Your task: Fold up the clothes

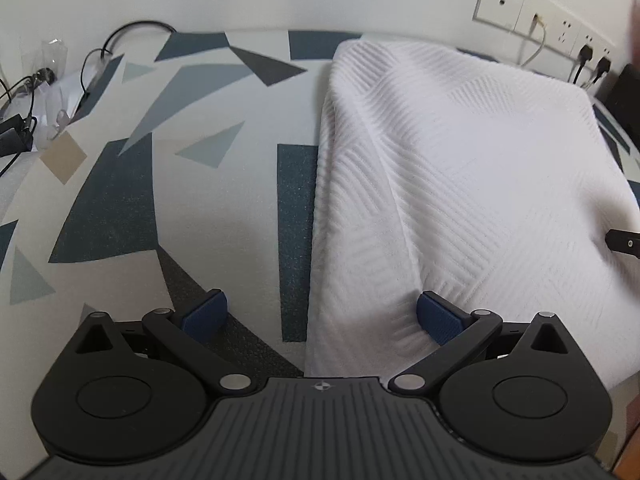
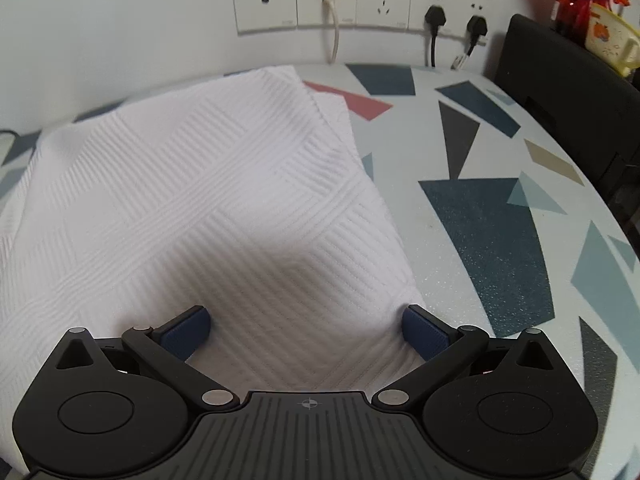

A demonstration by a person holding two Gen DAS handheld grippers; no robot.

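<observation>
Blue-padded fingers [image 1: 438, 318] of the left hand-held gripper [image 1: 322, 314] stood spread wide and empty over the near left edge of a white ribbed garment [image 1: 460, 168], which lay on the patterned worktop [image 1: 120, 208]. Beside it, the right hand-held gripper [image 2: 306, 330] gaped equally wide over the cloth's right corner, gripping nothing.

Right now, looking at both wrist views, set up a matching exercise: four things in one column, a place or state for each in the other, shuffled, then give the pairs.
Things:
1. white cloth
2. left gripper
3. black plugs
4. yellow mug

Places or states:
A. pushed into wall sockets
B. open, straddling the cloth's left edge
C. far right, behind a black object
D. spread on the patterned table

Pairs: 1-D, 2-B, 3-A, 4-C
</observation>
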